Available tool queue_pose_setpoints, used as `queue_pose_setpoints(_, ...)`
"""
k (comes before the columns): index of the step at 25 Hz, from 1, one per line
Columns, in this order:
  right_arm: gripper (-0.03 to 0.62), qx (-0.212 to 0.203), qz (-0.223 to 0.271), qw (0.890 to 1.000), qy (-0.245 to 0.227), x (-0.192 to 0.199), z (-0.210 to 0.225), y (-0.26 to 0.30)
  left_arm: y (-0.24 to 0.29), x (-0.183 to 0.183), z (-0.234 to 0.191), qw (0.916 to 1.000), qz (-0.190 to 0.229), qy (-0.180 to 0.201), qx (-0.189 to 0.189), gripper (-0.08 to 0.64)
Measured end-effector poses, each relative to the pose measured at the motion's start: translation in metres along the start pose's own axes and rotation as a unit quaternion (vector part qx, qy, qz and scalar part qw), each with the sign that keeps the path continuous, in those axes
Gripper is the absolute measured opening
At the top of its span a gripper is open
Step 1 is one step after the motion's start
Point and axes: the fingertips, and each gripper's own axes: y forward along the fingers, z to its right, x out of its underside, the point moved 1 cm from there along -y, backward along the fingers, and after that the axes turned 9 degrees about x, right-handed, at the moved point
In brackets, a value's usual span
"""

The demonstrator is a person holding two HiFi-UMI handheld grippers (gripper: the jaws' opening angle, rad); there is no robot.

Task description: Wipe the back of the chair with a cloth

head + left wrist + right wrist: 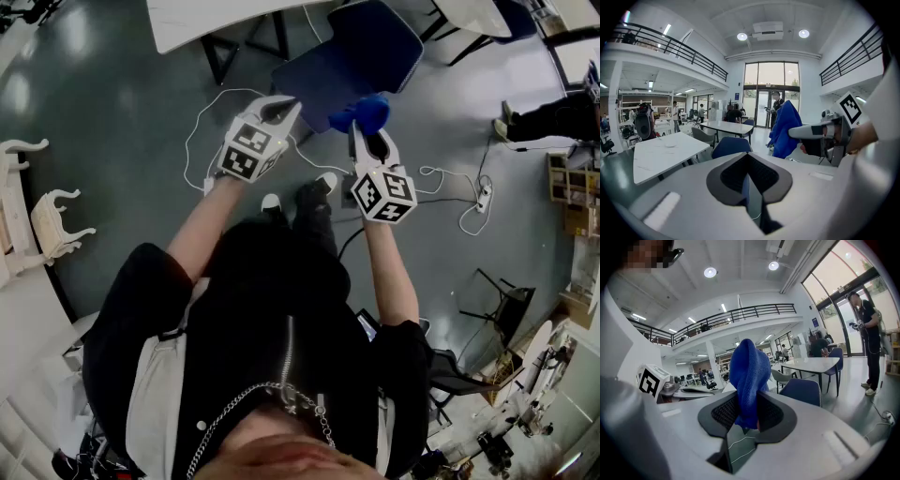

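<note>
Our right gripper [746,414] pinches the blue cloth [749,376] by one end, its long axis pointing straight out from the jaws at the near edge of the blue chair [361,52], whose legs are hidden, while our left gripper [749,164] is closed on nothing.

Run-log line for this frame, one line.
left gripper: shut, empty | right gripper: shut on blue cloth | blue chair: below both grippers | cloth-to-chair contact: unclear

The cloth [367,112] hides part of the chair [361,52].
</note>
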Motion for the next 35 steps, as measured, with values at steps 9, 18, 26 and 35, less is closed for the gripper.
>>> queue_pose_setpoints(9, 0.098, -0.006, -0.004, 1.000, -0.001, -0.002, -0.006, 0.007, -0.013, -0.014, -0.007, 0.9998, 0.021, 0.003, -0.008, 0.009)
queue_pose_setpoints(18, 0.103, -0.003, 0.002, 1.000, 0.015, -0.003, -0.012, 0.021, -0.015, -0.032, -0.017, 0.9970, 0.050, 0.059, -0.005, 0.009)
queue_pose_setpoints(26, 0.106, -0.002, -0.016, 1.000, 0.027, 0.001, 0.011, 0.058, 0.015, -0.051, -0.043, 0.9937, 0.060, 0.093, -0.020, 0.008)
queue_pose_setpoints(35, 0.109, 0.021, -0.027, 0.998, 0.060, -0.013, 0.056, 0.153, 0.095, -0.066, -0.112, 0.9981, 0.037, 0.047, 0.011, 0.009)
